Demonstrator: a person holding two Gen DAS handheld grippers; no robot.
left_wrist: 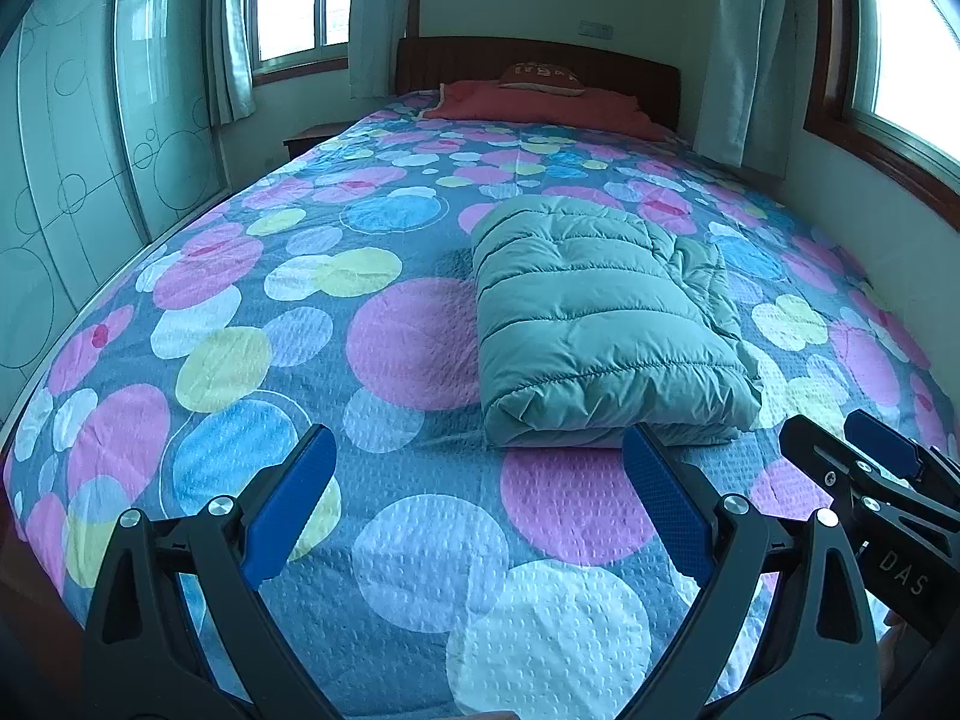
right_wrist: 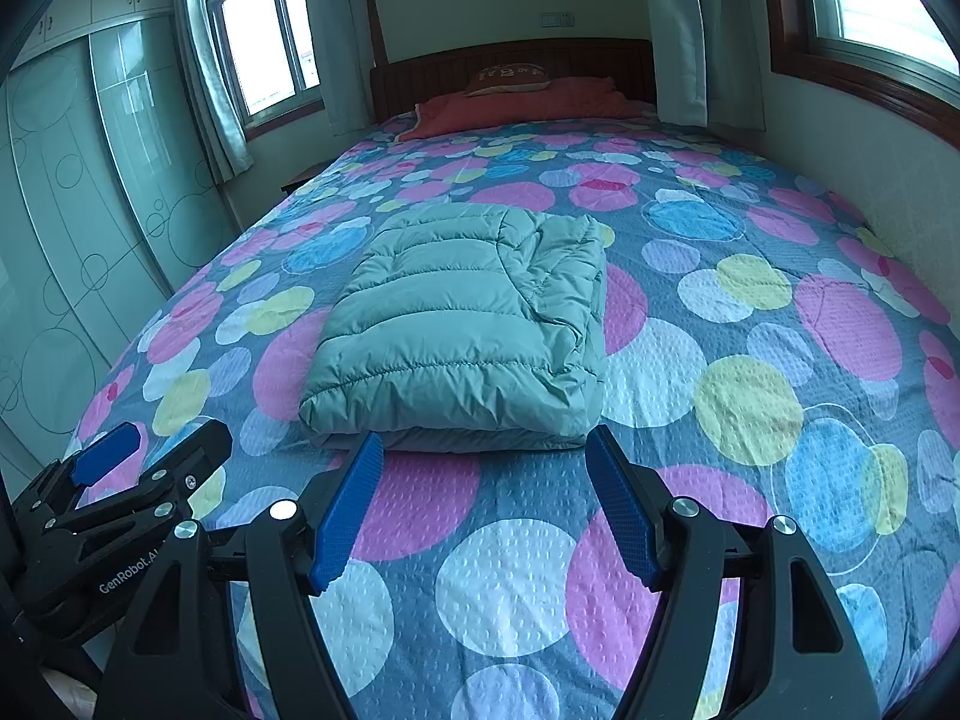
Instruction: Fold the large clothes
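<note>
The green puffer jacket (left_wrist: pixel 606 324) lies folded into a thick bundle mid-bed on the spotted bedspread (left_wrist: pixel 240 360). Left tool (left_wrist: pixel 480 510) hovers short of it, fingers spread wide, gripping nothing. Right tool (right_wrist: pixel 486 504) alongside, likewise spread and clear of the jacket.

Premises: a domestic bedroom. A large bed (left_wrist: pixel 420 360) with a circle-patterned bedspread fills the floor area. At its far end stand a dark wooden headboard (left_wrist: pixel 534 63) and a red pillow (left_wrist: pixel 540 105). Curtained windows (left_wrist: pixel 300 0) flank the bed; a glass-fronted wardrobe (right_wrist: pixel 90 180) runs along the bed's left side.
</note>
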